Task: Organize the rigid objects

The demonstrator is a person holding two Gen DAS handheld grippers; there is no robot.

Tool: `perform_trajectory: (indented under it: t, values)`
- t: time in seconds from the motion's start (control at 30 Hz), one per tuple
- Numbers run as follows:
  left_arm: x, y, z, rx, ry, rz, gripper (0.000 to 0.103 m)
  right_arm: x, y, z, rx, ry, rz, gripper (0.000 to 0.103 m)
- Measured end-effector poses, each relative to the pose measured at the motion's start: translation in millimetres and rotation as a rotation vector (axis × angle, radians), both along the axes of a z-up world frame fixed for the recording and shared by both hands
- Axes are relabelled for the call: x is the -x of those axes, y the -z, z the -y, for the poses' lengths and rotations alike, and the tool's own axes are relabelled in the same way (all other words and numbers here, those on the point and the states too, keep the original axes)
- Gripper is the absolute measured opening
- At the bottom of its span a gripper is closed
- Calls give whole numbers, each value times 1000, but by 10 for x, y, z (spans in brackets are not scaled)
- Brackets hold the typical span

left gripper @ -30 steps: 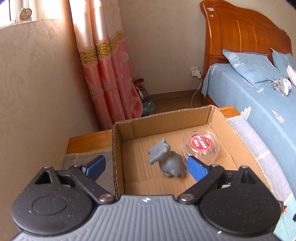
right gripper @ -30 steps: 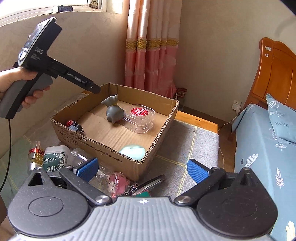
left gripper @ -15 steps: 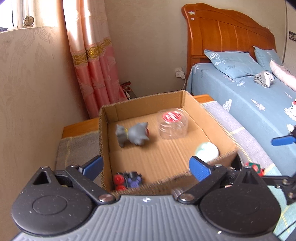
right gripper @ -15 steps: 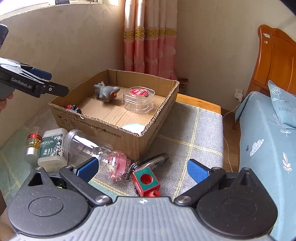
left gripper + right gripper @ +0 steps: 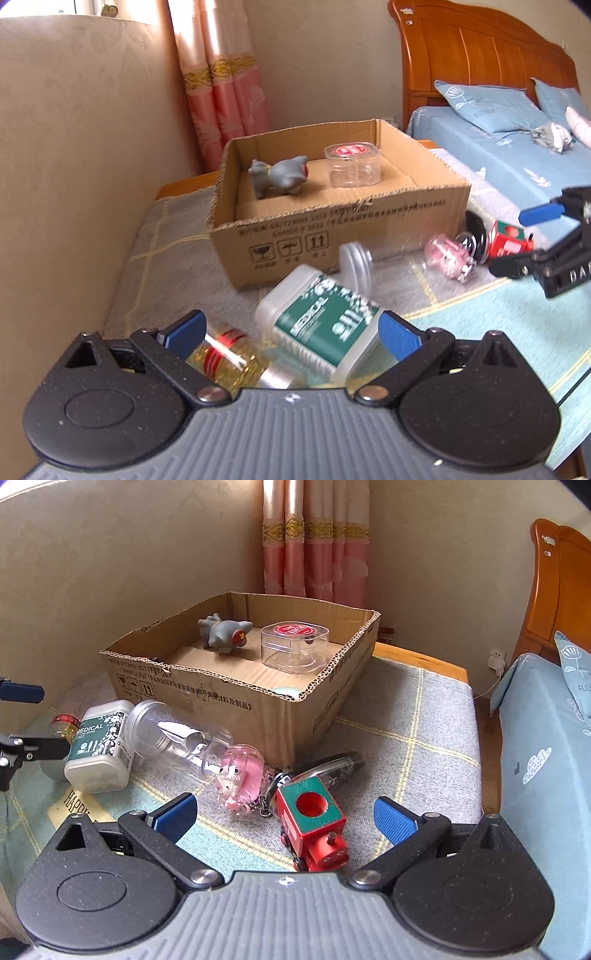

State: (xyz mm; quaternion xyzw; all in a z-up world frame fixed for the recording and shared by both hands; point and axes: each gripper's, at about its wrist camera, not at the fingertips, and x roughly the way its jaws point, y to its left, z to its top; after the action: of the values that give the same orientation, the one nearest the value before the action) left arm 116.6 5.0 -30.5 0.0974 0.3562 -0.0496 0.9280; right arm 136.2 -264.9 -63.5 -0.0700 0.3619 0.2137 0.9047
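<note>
Currently we treat the white medical bottle (image 5: 325, 325) as the left tongs' (image 5: 291, 328) target: it lies on its side on the blanket-covered surface (image 5: 406, 723), just in front of the cardboard box (image 5: 332, 229). We judge it light, rigid plastic with a slick label; take it across the flat sides, mid-body. Beside it lie a small glass bottle of yellow liquid (image 5: 221, 356), probably fragile, and a clear jar (image 5: 166, 734). The left tongs stand wide apart, empty. The right tongs (image 5: 284, 814), also apart, hover over a hard wooden toy train (image 5: 314, 819).
</note>
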Motion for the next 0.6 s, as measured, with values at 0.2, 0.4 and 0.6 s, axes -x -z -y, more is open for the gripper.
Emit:
perform_trajectory:
  t: [0.2, 0.4, 0.6]
  values:
    - [117, -23, -32, 6, -6, 14, 99, -9, 47, -135, 0, -35, -26, 103]
    - [169, -1, -27, 25, 2, 7, 99, 278, 18, -198, -6, -88, -22, 103]
    - [204, -14, -45, 29, 3, 9, 99, 433, 16, -263, 10, -121, -18, 103]
